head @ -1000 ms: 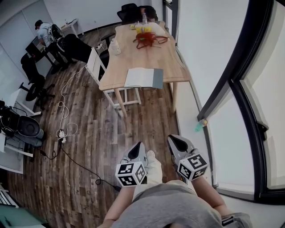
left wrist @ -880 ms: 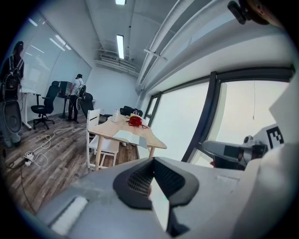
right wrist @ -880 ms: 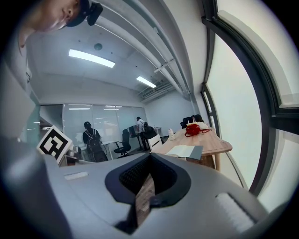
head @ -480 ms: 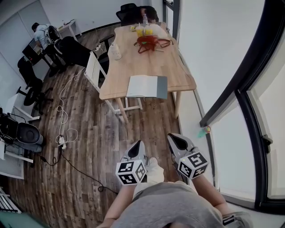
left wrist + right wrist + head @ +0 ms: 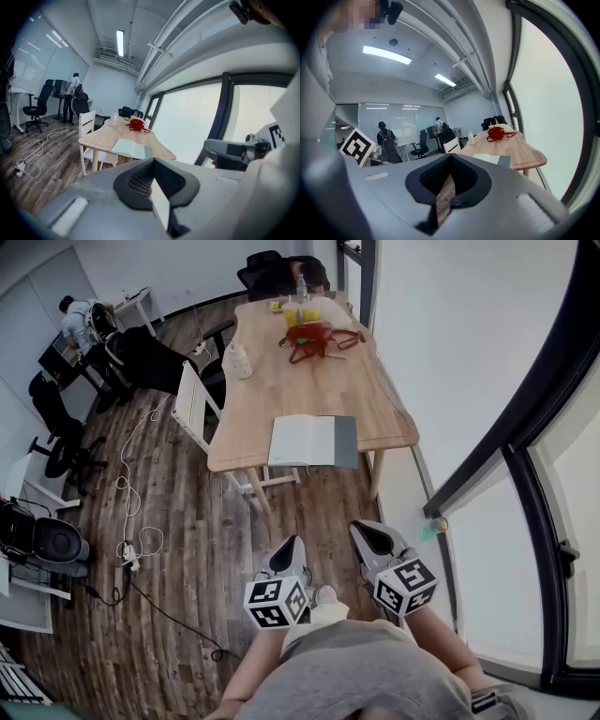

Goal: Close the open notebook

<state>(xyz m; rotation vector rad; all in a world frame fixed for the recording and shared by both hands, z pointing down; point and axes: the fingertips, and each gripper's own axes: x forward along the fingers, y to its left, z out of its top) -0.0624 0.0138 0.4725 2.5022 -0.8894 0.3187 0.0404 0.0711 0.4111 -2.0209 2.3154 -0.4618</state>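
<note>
The open notebook (image 5: 312, 441) lies flat at the near edge of the wooden table (image 5: 281, 390), with white pages and a grey flap on its right side. It also shows small and far off in the left gripper view (image 5: 131, 148) and in the right gripper view (image 5: 494, 159). My left gripper (image 5: 286, 557) and right gripper (image 5: 368, 538) hang side by side over the wood floor, well short of the table. Both point toward it. The left gripper (image 5: 152, 161) is shut with nothing in it, and so is the right gripper (image 5: 450, 157).
A red bundle (image 5: 317, 337), a white bottle (image 5: 241, 360) and yellow items sit farther back on the table. A white chair (image 5: 192, 395) stands at its left side. Cables (image 5: 131, 521) trail over the floor. A glass wall (image 5: 506, 446) runs along the right. A person (image 5: 77, 320) stands at a far desk.
The table and notebook have drawn nearer and sit lower in the head view. Both grippers have been carried forward together toward the table, still shut.
</note>
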